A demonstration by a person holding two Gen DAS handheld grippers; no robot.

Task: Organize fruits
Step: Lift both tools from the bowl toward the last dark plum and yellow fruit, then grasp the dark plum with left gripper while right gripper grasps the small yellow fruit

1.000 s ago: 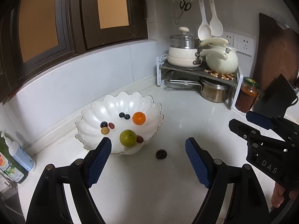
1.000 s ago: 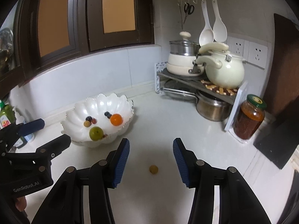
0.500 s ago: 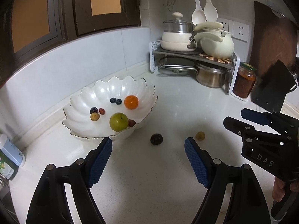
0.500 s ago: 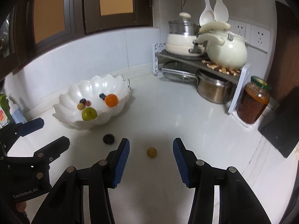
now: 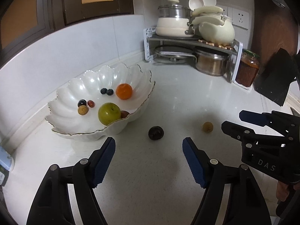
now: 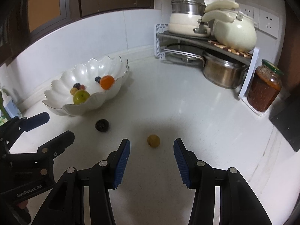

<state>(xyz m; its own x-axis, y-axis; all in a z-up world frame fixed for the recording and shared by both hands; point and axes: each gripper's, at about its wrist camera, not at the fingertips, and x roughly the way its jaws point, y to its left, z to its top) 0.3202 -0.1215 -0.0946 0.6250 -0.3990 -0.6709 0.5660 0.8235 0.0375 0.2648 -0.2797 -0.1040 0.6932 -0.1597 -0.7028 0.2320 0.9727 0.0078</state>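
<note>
A white scalloped bowl point(image 5: 78, 82) point(image 6: 88, 67) on the white counter holds a green apple point(image 5: 109, 113), an orange point(image 5: 124, 91) and several small berries. A dark round fruit point(image 5: 156, 133) point(image 6: 102, 125) and a small yellow-brown fruit point(image 5: 207, 127) point(image 6: 153, 140) lie loose on the counter to the bowl's right. My left gripper point(image 5: 149, 150) is open and empty, just short of the dark fruit. My right gripper point(image 6: 151, 151) is open and empty, with the yellow-brown fruit just beyond its fingertips.
A corner rack point(image 6: 206, 43) at the back right carries a white pot, a cream kettle and a steel pot. A jar of red sauce point(image 6: 264, 88) stands beside it. A dark board point(image 5: 273, 78) leans at the right. A soap bottle point(image 6: 8, 103) stands far left.
Both grippers have come down and forward toward the counter. The two loose fruits now lie close in front of the fingertips. Both stay open.
</note>
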